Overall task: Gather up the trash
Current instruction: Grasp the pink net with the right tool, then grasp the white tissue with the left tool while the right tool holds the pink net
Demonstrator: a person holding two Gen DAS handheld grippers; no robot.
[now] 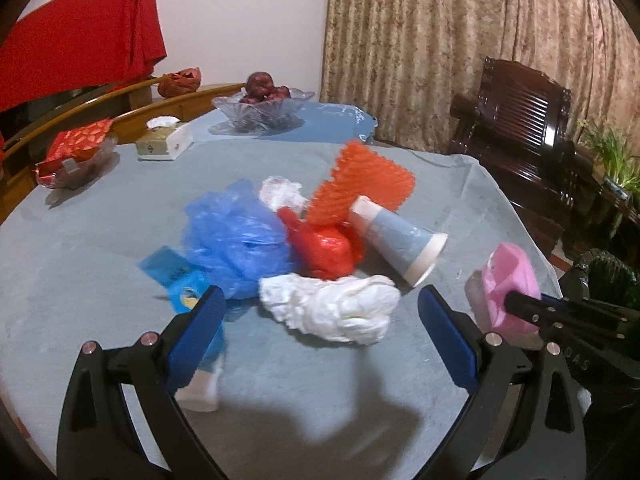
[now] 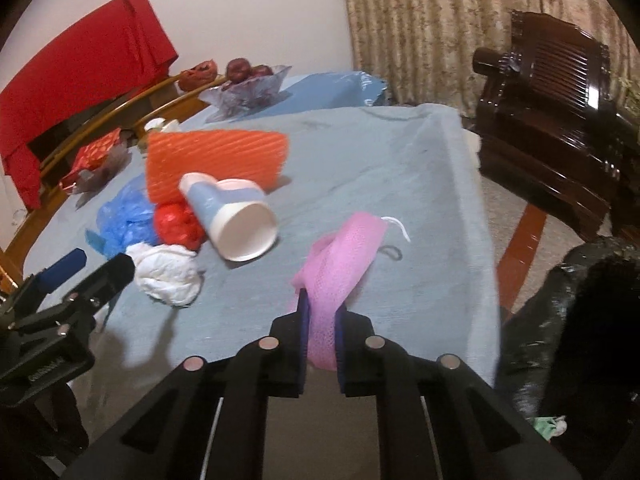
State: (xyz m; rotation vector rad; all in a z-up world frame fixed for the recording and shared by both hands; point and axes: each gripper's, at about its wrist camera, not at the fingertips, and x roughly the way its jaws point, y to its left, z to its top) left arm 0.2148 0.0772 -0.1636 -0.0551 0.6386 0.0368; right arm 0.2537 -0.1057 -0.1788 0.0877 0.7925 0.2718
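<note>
From the left wrist we see our left hand-held gripper (image 1: 320, 340) spread wide and empty over the near part of the surface (image 1: 100, 240), just short of the white wad (image 1: 332, 308); behind it the blue bag (image 1: 236, 236), red bag (image 1: 324, 252), cup (image 1: 400, 236) and orange net (image 1: 360, 184) lie heaped mid-surface, so most trash looks uncollected. From the right wrist our right hand-held gripper (image 2: 320, 312) is clamped on the pink net (image 2: 340, 256) near the right edge, beside the black bag (image 2: 580, 320), probably its destination.
</note>
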